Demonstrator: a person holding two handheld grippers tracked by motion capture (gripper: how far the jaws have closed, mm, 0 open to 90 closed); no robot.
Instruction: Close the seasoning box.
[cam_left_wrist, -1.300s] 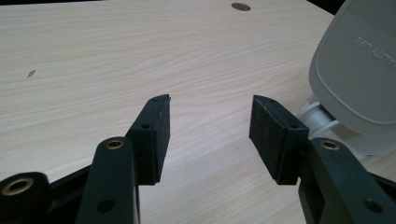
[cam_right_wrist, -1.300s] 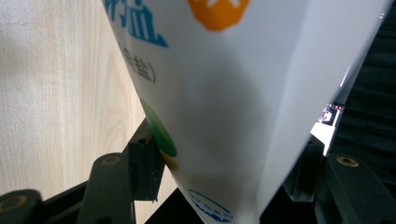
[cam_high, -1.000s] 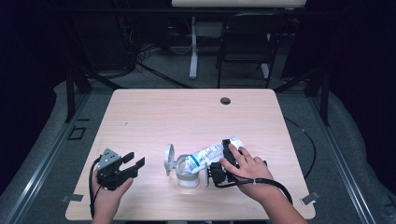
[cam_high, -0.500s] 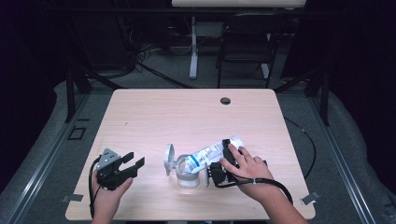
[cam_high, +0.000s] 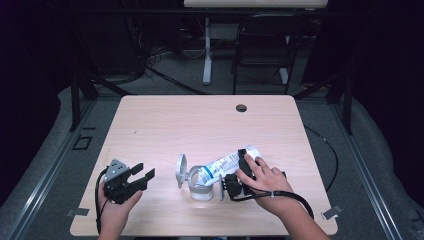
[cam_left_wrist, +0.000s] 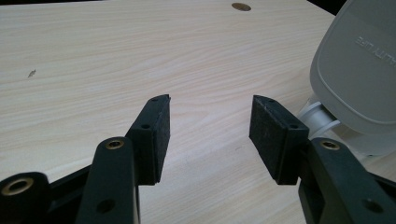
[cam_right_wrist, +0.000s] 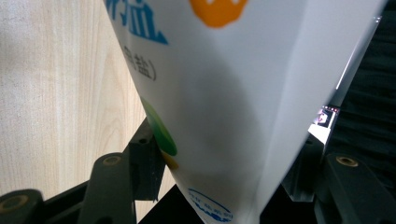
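The right gripper (cam_high: 235, 176) holds a white printed plastic bag (cam_high: 226, 163) between its wide jaws, tilted so its mouth points down into the clear round container (cam_high: 201, 186) near the front edge of the pale wooden table (cam_high: 200, 120), I think for pouring. The container's grey hinged lid (cam_high: 180, 170) stands open. What is inside I cannot tell. The left gripper (cam_high: 140, 176) rests beside it, jaws wide apart, holding nothing.

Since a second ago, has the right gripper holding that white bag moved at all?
No. In the high view the right gripper and its white bag sit in the same spot relative to the round hole in the table.
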